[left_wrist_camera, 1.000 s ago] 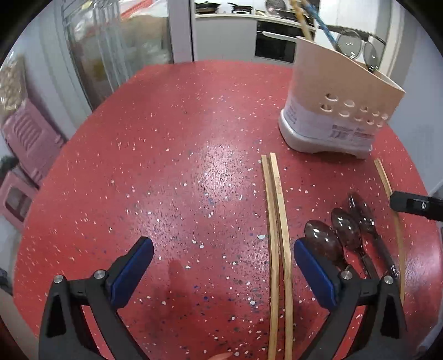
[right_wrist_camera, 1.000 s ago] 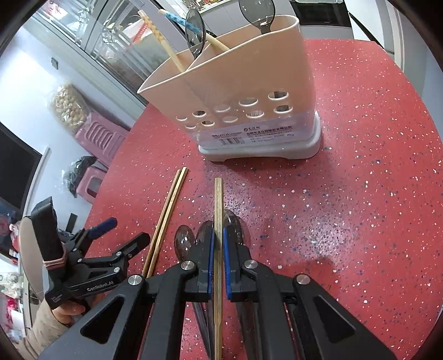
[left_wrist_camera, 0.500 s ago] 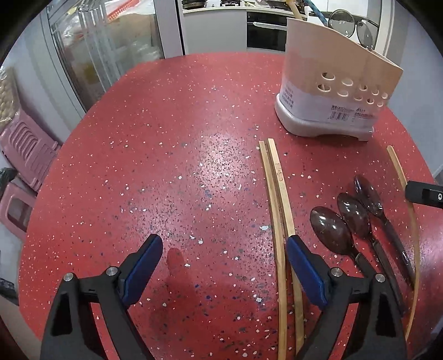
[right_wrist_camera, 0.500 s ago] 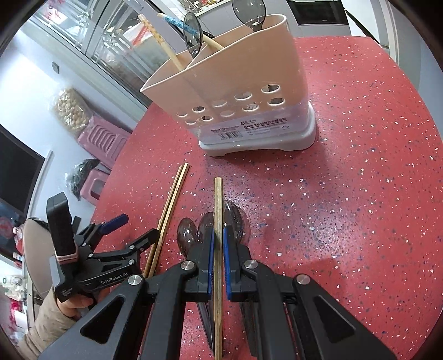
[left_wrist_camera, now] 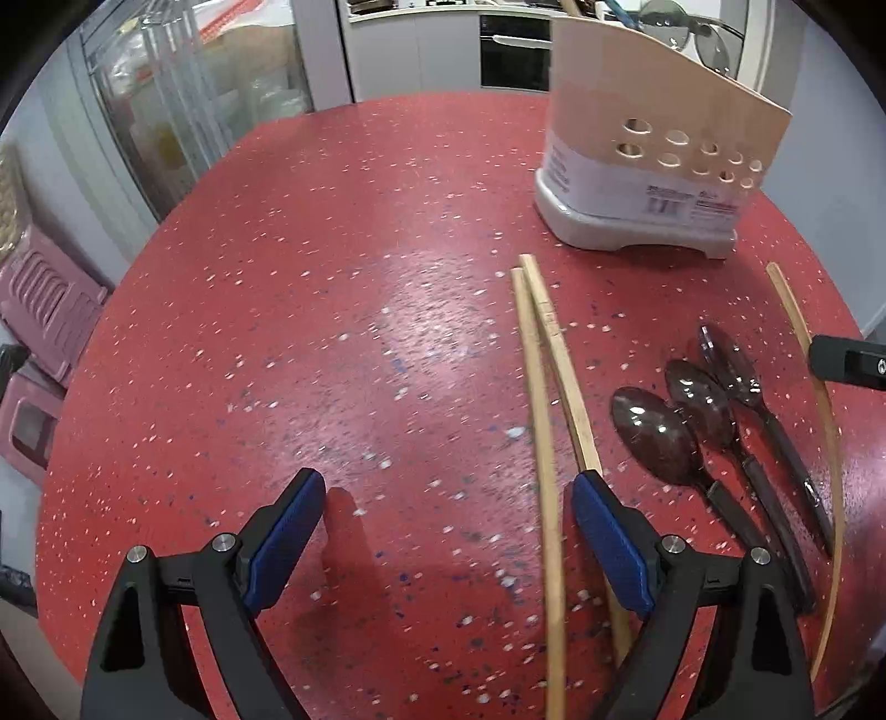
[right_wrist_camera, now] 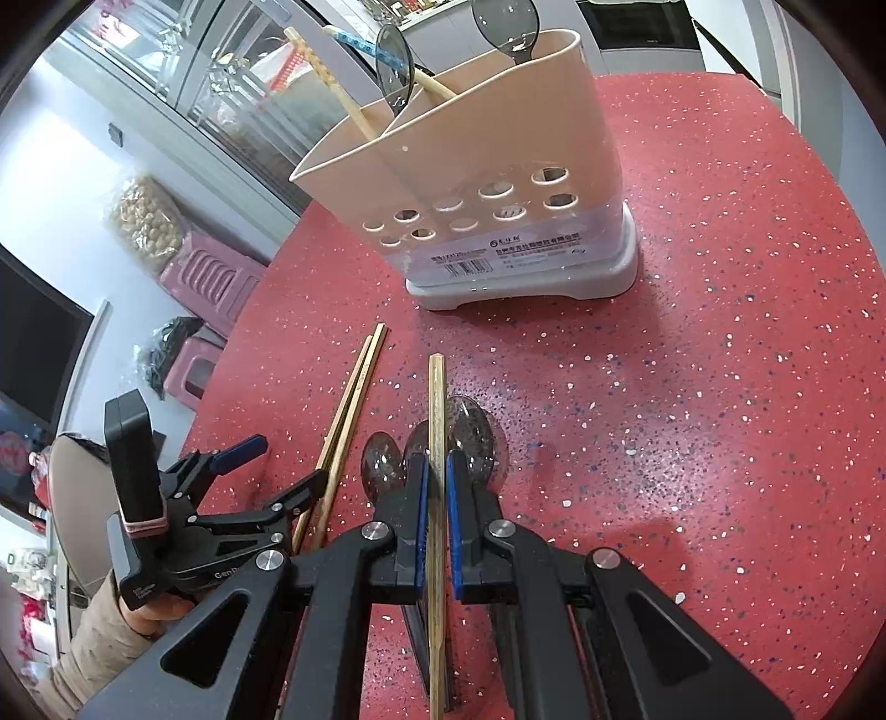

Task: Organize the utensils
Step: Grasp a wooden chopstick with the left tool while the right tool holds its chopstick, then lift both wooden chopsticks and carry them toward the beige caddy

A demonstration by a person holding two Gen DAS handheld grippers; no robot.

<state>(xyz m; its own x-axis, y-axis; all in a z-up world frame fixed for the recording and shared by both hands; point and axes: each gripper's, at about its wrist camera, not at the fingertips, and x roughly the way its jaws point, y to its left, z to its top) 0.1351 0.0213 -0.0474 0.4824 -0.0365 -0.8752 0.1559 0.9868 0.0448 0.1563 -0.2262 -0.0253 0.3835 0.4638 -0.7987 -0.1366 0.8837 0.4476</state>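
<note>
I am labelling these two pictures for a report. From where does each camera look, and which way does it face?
Left wrist: sits on the left tool, looks down along its open jaws at the red table.
Right wrist: sits on the right tool, shut on a single chopstick; a hand shows.
Both share the utensil holder, chopstick pair and three spoons.

Domestic kitchen with dining area. A round red speckled table [left_wrist_camera: 343, 310] fills the near ground. At the far end stand white cabinets with a built-in black oven [left_wrist_camera: 512, 52] and cookware on the counter above it. On the far left, a glass-fronted cabinet [left_wrist_camera: 183, 111] holds stored goods. Pink plastic stools [left_wrist_camera: 44, 299] are stacked on the floor at the left, beside a bag of pale round foodstuff [right_wrist_camera: 145, 221]. A beige utensil holder [right_wrist_camera: 476, 188] holding spoons and chopsticks stands on the table.
</note>
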